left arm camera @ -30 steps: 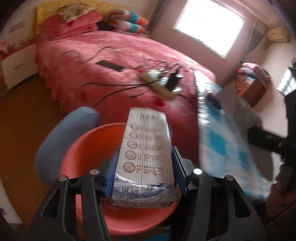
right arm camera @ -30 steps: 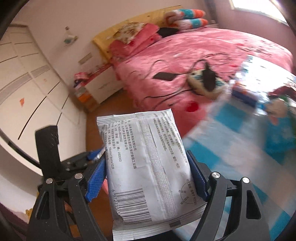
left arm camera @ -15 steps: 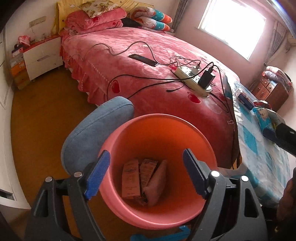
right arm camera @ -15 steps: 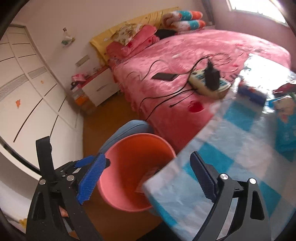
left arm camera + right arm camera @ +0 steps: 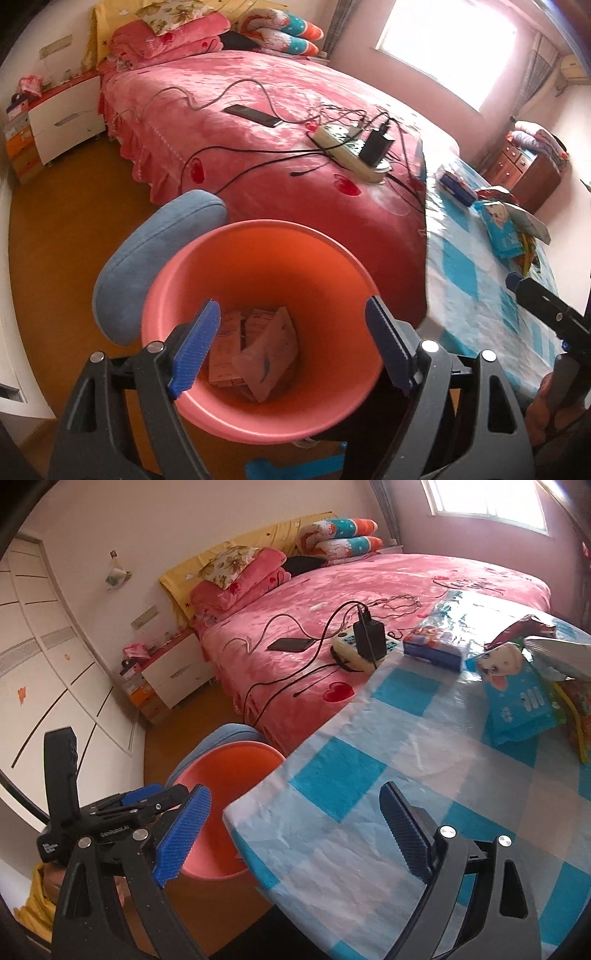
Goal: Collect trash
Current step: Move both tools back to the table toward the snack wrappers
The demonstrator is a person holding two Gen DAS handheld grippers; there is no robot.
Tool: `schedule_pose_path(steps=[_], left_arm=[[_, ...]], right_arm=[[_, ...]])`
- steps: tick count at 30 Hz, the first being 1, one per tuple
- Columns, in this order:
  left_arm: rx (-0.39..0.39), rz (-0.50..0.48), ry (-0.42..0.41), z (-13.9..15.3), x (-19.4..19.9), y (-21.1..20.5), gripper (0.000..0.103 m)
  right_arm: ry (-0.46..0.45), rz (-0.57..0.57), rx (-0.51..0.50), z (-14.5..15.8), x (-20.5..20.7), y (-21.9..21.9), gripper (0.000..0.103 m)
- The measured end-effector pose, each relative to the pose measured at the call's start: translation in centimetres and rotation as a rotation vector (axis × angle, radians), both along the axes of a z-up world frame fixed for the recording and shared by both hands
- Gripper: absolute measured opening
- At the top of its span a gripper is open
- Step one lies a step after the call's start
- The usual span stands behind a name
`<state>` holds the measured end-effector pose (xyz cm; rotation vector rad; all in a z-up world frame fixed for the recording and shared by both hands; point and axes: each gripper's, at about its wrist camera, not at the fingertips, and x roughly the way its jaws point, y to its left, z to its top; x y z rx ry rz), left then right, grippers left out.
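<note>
Orange bin (image 5: pixel 258 266), on floor near the counter (image 5: pixel 424 775): several cartons and a packet (image 5: pixel 255 350) already inside. Left hand-held gripper (image 5: pixel 291 347) and right hand-held gripper (image 5: pixel 295 830): jaws apart, empty. Outstanding: wrappers and packs (image 5: pixel 517 698) on counter's far right.

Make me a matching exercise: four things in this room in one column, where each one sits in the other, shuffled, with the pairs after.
Things:
1. cartons
2. phone
3. dog-print pack
4. blue cushion

Places:
A. on the checked tablecloth
B. on the floor beside the bin
C. inside the orange bin
D. on the pink bedspread

Pairs: 1-C, 2-D, 3-A, 4-B
</note>
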<state>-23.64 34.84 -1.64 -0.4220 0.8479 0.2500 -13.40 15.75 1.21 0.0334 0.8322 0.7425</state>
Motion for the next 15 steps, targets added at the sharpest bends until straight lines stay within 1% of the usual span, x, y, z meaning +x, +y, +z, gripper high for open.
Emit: schedule_pose_path(steps=[4, 9, 15], left_arm=[[0.012, -0.032, 0.002, 0.6, 0.4, -1.6, 0.082], [0.030, -0.068, 0.007, 1.2, 0.9, -3.7, 0.082], [0.043, -0.093, 0.016, 1.7, 1.5, -5.8, 0.082]], right_arm=[[-0.011, -0.009, 0.013, 0.1, -0.3, -1.2, 0.092], [-0.004, -0.028, 0.035, -0.2, -0.2, -3.1, 0.092], [-0.002, -0.046, 0.063, -0.3, -0.1, -5.4, 0.092]])
